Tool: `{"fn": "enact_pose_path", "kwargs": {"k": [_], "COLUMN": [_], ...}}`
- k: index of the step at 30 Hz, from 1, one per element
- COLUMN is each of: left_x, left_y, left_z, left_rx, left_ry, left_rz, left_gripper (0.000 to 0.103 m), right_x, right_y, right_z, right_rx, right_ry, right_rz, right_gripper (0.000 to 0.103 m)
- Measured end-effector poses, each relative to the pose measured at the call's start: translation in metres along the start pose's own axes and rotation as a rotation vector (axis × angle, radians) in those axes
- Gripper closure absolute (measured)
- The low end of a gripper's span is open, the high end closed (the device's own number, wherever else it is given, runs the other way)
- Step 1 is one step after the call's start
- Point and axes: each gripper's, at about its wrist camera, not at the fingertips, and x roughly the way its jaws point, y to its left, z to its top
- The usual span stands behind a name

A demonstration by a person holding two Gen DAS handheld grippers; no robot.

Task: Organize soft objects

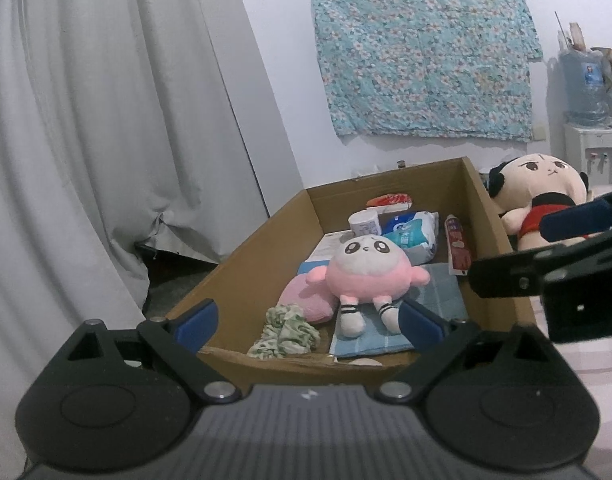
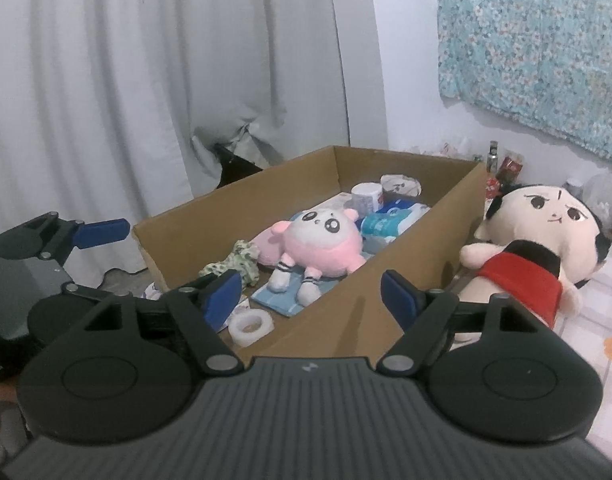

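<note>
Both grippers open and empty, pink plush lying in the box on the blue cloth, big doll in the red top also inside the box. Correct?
Not quite: the big doll lies outside the box, beside its wall, as the right wrist view shows. The rest holds.

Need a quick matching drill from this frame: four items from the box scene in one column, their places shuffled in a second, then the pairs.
Items
1. pink plush
2. big-headed doll in red
3. tape roll
4. green-patterned scrunchie

Places
A. outside the cardboard box, beside its right wall
B. box floor, near corner, seen from the right wrist
C. lying face up on the blue cloth in the box
D. box floor, left of the blue cloth

Pairs: 1-C, 2-A, 3-B, 4-D
</note>
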Motion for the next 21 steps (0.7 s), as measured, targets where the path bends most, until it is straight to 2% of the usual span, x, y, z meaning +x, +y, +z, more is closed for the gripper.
{"fn": "enact_pose_path", "kwargs": {"k": [21], "left_x": [0.0024], "left_y": [0.0050], "left_z": [0.0002], "left_rx": [-0.039], "left_ry": [0.007], "left_rz": [-0.006], "left_gripper": [0.002], "right_x": [-0.0038], "right_y": [0.0014], "right_z": [0.0018], "right_rx": [-0.011], "right_ry": [-0.004], "right_rz": [0.005], "right_gripper": [0.023]}}
